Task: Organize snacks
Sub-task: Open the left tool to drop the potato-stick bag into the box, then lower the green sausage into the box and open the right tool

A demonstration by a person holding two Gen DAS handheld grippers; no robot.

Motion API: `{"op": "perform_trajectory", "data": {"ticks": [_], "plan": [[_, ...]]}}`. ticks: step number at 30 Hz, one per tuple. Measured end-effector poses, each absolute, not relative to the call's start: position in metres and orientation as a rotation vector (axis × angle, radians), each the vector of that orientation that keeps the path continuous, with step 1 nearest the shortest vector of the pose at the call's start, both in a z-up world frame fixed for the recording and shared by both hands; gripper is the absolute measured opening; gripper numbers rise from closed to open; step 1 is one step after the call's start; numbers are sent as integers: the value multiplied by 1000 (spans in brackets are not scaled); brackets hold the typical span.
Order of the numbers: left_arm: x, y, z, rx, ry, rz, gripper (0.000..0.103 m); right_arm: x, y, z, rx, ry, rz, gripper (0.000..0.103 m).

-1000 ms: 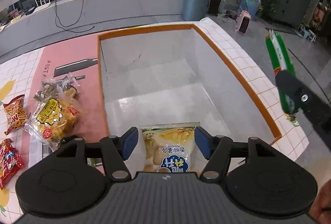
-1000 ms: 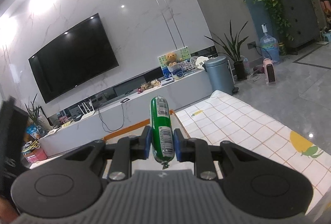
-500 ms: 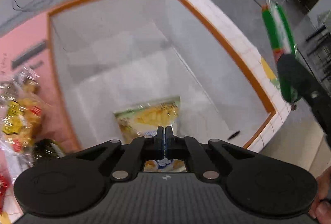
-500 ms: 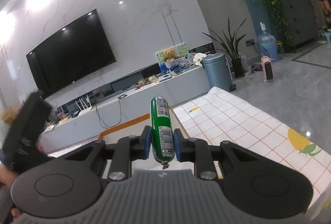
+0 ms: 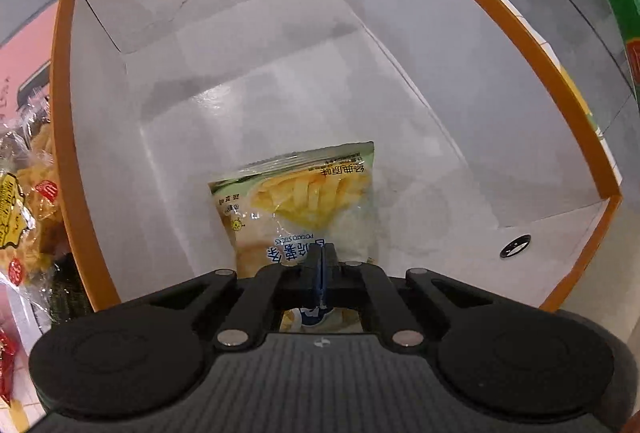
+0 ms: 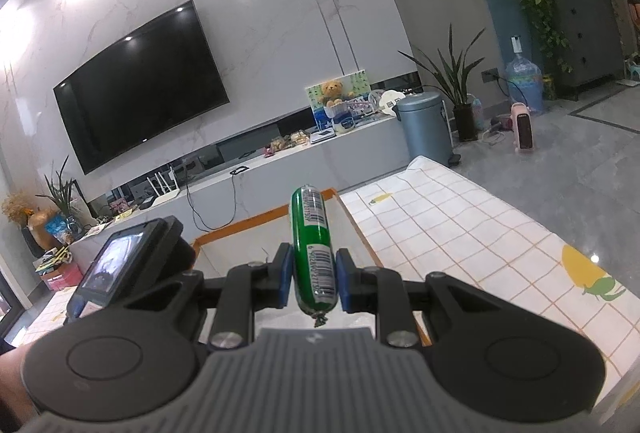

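Left gripper (image 5: 321,265) points down into the orange-rimmed box (image 5: 72,161), its jaws pressed together and empty, above the potato sticks bag (image 5: 304,201) lying on the box floor. Right gripper (image 6: 312,279) clamps a green sausage (image 6: 313,249) upright.

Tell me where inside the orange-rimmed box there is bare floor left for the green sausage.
Most of the box floor is bare: the far half up to the back wall, and the strip between the potato sticks bag and the right wall. The bag fills the near middle, under the shut left gripper. Outside the left rim, snack packets crowd the table. The right gripper holds the sausage.
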State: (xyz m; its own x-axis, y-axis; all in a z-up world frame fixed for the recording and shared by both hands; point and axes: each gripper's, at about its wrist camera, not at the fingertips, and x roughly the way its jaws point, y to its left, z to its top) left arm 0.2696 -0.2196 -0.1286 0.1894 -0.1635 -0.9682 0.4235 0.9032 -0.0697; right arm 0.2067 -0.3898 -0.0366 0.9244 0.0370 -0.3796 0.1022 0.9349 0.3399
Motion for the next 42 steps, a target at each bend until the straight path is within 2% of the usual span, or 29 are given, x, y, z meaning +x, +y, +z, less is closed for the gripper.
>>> {"op": "perform_trajectory", "data": {"ticks": [8, 9, 10, 15, 17, 19, 20, 29, 36, 42], "plan": [[265, -211, -119, 176, 1296, -336, 4, 210, -389, -40, 355, 404, -18, 21], [263, -210, -115, 162, 1283, -341, 7, 211, -389, -40, 352, 407, -14, 21], [260, -208, -110, 147, 1259, -340, 17, 211, -390, -41, 351, 411, -10, 21], [243, -195, -83, 54, 1164, -344, 33, 215, -390, -42, 345, 436, 17, 21], [238, -188, -73, 13, 1144, -356, 35, 218, -388, -44, 330, 453, 26, 20], [232, -181, -64, -1, 1137, -346, 49, 221, -385, -46, 316, 474, 33, 21], [228, -176, -60, -11, 1132, -341, 50, 223, -385, -47, 314, 484, 36, 21], [199, -102, -38, -283, 1057, -396, 51, 234, -381, -63, 424, 533, 119, 21], [191, -66, -41, -262, 999, -271, 52, 254, -345, -74, 484, 631, 221, 21], [198, -54, -53, -267, 1036, -248, 52, 269, -314, -84, 469, 714, 219, 21]]}}
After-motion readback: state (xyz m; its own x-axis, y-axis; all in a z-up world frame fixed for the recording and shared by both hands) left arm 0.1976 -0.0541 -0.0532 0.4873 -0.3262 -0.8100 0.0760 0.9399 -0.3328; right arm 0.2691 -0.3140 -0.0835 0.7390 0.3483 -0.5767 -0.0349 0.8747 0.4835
